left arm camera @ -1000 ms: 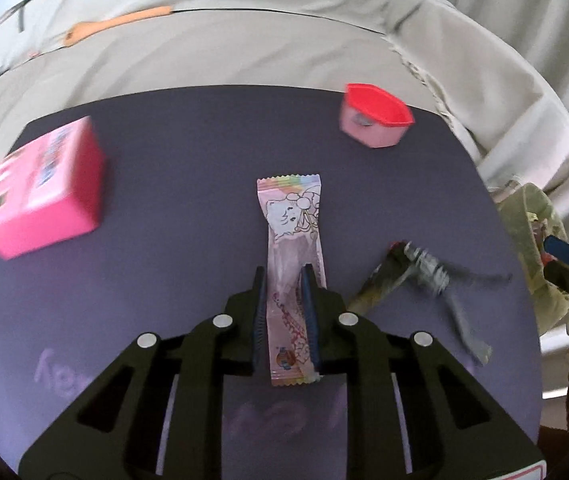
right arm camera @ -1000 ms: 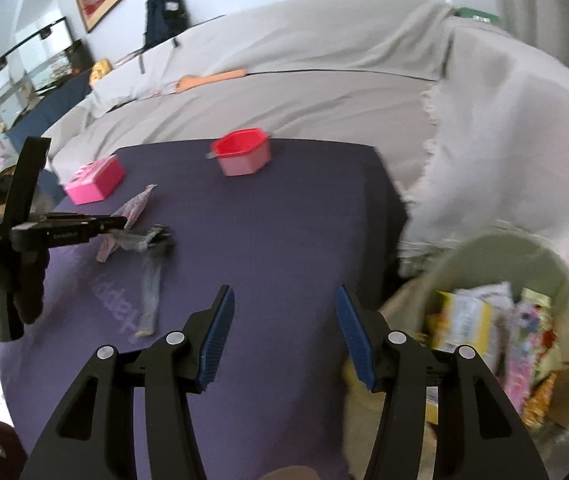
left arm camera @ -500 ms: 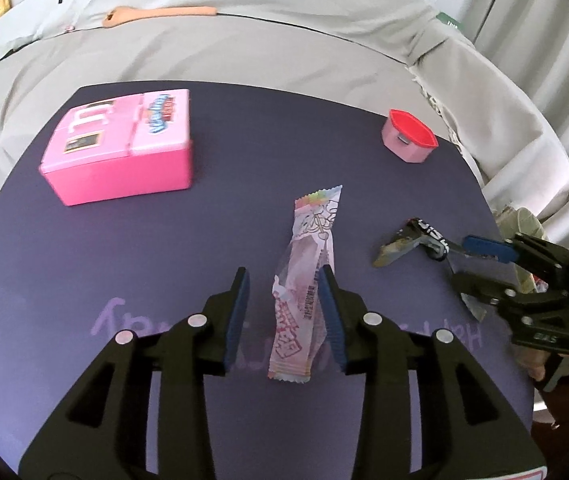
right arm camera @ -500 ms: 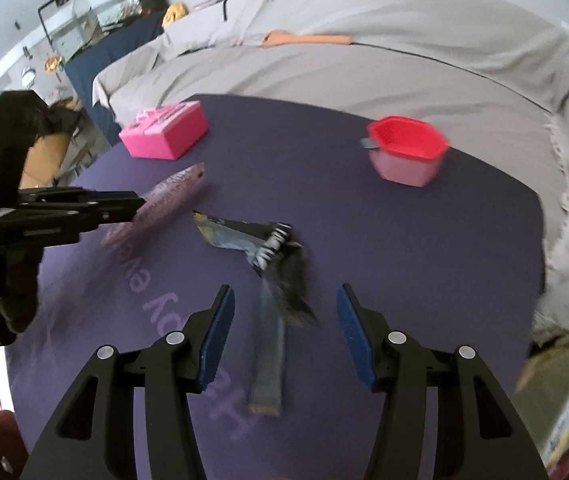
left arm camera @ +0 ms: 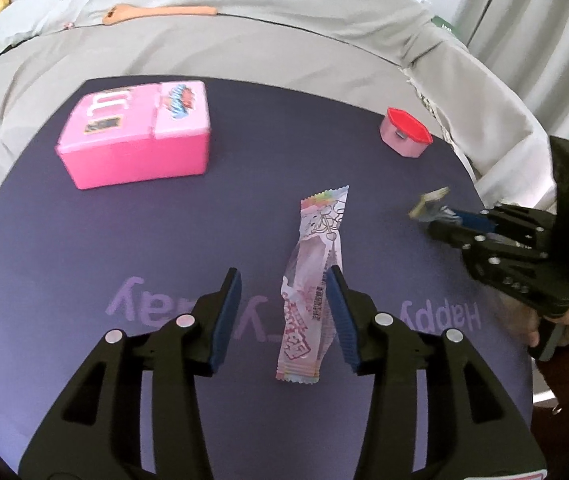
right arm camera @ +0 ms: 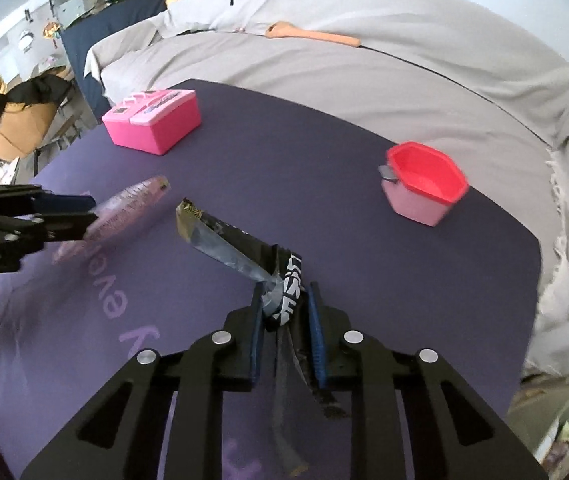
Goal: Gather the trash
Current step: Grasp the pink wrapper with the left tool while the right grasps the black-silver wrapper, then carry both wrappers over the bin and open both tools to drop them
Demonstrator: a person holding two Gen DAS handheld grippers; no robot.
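Observation:
A pink sweet wrapper (left arm camera: 316, 248) lies on the purple table (left arm camera: 84, 260) between the fingers of my left gripper (left arm camera: 282, 276). Its jaws are opening; the wrapper leans against the right finger and is not pinched. In the right wrist view the same pink wrapper (right arm camera: 124, 208) lies by the left gripper (right arm camera: 84, 210). My right gripper (right arm camera: 284, 290) is closing, and its blue pads press on a crumpled black and silver wrapper (right arm camera: 228, 244), whose free end sticks out to the upper left. The left wrist view shows that dark wrapper (left arm camera: 430, 202) at the tip of the right gripper (left arm camera: 454, 220).
A pink box (left arm camera: 136, 140) stands at the table's far left and a small red-rimmed pink cup (right arm camera: 424, 184) at the far right. A sofa under beige cloth (right arm camera: 364, 80) runs behind the table. A bin with wrappers (right arm camera: 556, 432) sits low at the right.
My left jaws opened and let go of the pink wrapper, which now lies loose between them. My right gripper swung from the bin to the dark wrapper and closed around it.

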